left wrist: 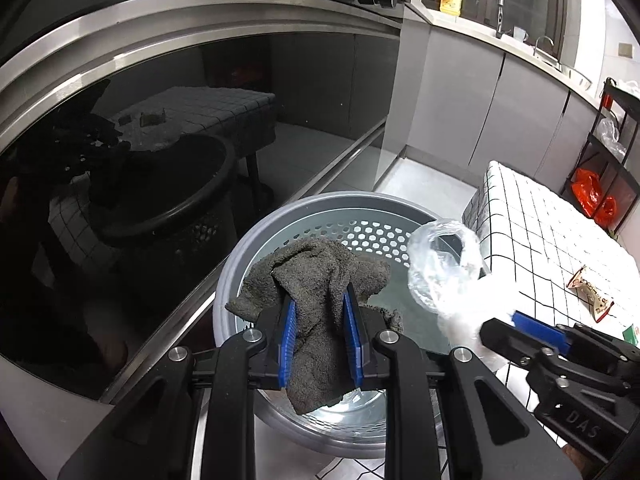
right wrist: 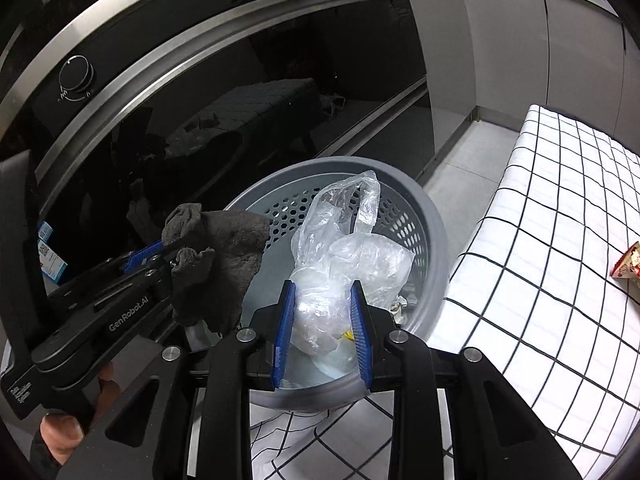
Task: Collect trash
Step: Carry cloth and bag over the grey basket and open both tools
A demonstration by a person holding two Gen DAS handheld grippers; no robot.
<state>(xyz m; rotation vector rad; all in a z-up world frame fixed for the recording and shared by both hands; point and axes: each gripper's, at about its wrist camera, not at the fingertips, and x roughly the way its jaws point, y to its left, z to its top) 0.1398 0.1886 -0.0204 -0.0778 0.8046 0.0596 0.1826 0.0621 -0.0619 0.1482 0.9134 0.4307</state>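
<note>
A grey perforated bin stands on the floor below both grippers; it also shows in the right wrist view. My left gripper is shut on a dark grey rag and holds it over the bin; the rag shows in the right wrist view too. My right gripper is shut on a crumpled clear plastic bag, held over the bin's opening. The bag appears in the left wrist view at the bin's right rim. Some scraps lie inside the bin.
A dark glass oven front with steel trim rises just behind the bin. A low table with a white checked cloth stands to the right, with a snack wrapper on it. Grey cabinets and a rack stand farther back.
</note>
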